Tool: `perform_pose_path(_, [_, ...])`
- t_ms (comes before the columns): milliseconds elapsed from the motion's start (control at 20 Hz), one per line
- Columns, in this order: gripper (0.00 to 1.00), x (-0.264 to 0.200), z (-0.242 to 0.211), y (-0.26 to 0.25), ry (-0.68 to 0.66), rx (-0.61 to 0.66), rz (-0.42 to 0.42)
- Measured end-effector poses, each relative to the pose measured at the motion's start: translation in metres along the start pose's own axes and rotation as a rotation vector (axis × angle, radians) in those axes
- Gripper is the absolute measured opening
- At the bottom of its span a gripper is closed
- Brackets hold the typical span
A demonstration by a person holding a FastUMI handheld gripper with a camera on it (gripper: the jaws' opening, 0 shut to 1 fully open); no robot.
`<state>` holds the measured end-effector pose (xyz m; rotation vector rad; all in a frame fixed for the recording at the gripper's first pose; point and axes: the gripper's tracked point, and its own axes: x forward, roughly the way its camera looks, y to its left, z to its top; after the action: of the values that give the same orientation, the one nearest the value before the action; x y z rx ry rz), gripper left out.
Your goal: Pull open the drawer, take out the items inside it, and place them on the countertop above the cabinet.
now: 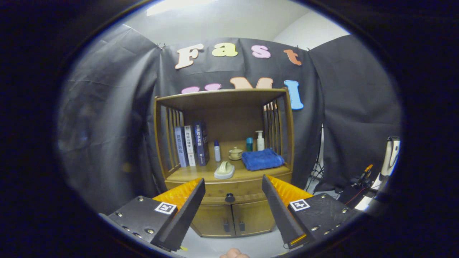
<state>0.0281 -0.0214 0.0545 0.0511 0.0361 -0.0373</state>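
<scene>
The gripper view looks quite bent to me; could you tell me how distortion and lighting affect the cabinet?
Gripper view: fisheye bows the cabinet posts outward; overhead light leaves the shelf interior dim, yet the blue towel and drawer knob read sharp; the open hand-held gripper frames the knob, fingers large and close.

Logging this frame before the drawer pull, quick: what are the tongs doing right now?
Tongs: open, holding nothing, fingers spread either side of the drawer knob, short of it.
</scene>
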Motion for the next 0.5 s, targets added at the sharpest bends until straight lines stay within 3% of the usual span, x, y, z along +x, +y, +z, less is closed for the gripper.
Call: perform_pose_path(500, [0.99, -0.008, 0.0088, 0.0074, -0.022, -0.006, 0.012])
